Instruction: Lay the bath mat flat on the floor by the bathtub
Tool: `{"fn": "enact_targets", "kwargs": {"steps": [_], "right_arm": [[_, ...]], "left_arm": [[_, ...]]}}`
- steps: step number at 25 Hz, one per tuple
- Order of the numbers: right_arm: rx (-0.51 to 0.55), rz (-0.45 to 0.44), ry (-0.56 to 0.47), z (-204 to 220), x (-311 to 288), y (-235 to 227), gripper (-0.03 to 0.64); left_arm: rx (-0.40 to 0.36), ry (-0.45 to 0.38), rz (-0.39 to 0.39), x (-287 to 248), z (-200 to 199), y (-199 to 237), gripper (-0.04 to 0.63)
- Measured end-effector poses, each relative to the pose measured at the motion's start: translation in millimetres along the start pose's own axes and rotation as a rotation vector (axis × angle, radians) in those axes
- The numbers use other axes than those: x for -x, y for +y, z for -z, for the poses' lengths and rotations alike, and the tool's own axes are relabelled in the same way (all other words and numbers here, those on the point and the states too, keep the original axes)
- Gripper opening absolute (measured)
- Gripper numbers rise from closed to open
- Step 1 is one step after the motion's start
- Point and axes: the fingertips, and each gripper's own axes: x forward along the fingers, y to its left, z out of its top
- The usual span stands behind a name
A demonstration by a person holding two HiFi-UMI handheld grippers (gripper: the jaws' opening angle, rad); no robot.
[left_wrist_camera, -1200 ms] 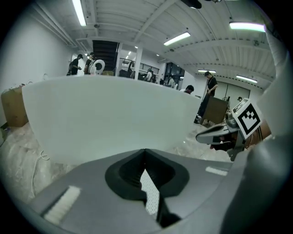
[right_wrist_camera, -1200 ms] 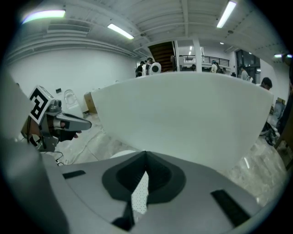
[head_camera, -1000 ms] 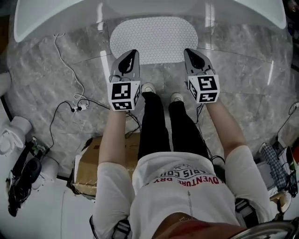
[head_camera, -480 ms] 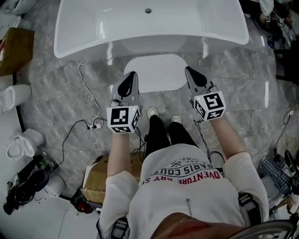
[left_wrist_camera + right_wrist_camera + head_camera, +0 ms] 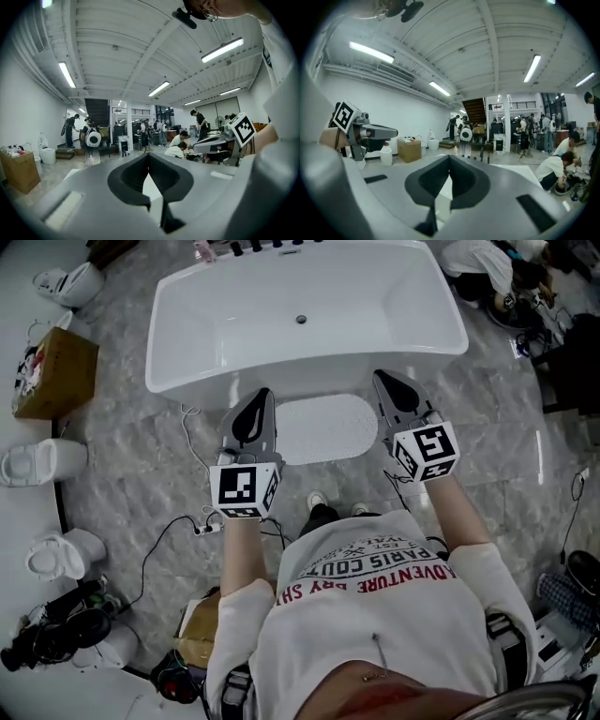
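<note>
Nearest: your shoes [image 5: 319, 500] stood on the floor [image 5: 141, 465] just short of the mat, toes toward the bathtub.

Left hand-held gripper [image 5: 258, 413] and right hand-held gripper [image 5: 394, 395] were both pressed together with nothing pinched. You held them roughly level and apart, one in line with each end of the mat. My read: the laying was done and you were drawing clear.

The bath mat [image 5: 323, 427] lay flat on the floor, its long edge close along the front wall of the bathtub [image 5: 309, 367], about centred on it. That looked like the placement the task asks for.

Against a second ago: you had straightened up, and both grippers had risen well off the floor together, jaws unchanged. The whole bathtub showed where only its near rim had. The mat had not shifted.
</note>
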Motion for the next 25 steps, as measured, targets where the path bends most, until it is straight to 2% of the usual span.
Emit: {"fn": "enact_targets", "kwargs": {"steps": [4, 10, 20, 25], "right_arm": [[0.011, 0.001, -0.058, -31, 16, 13, 0.009], [0.01, -0.006, -0.085, -43, 26, 27, 0.008], [0.04, -0.047, -0.09, -47, 33, 43, 0.008], [0.038, -0.037, -0.093, -47, 37, 43, 0.008]], "left_arm": [[-0.002, -0.039, -0.005, 19, -29, 2, 0.012], [0.007, -0.086, 0.0, 39, -50, 3, 0.012], [0.03, -0.066, -0.017, 51, -42, 2, 0.012], [0.035, -0.072, -0.023, 54, -43, 3, 0.012]]}}
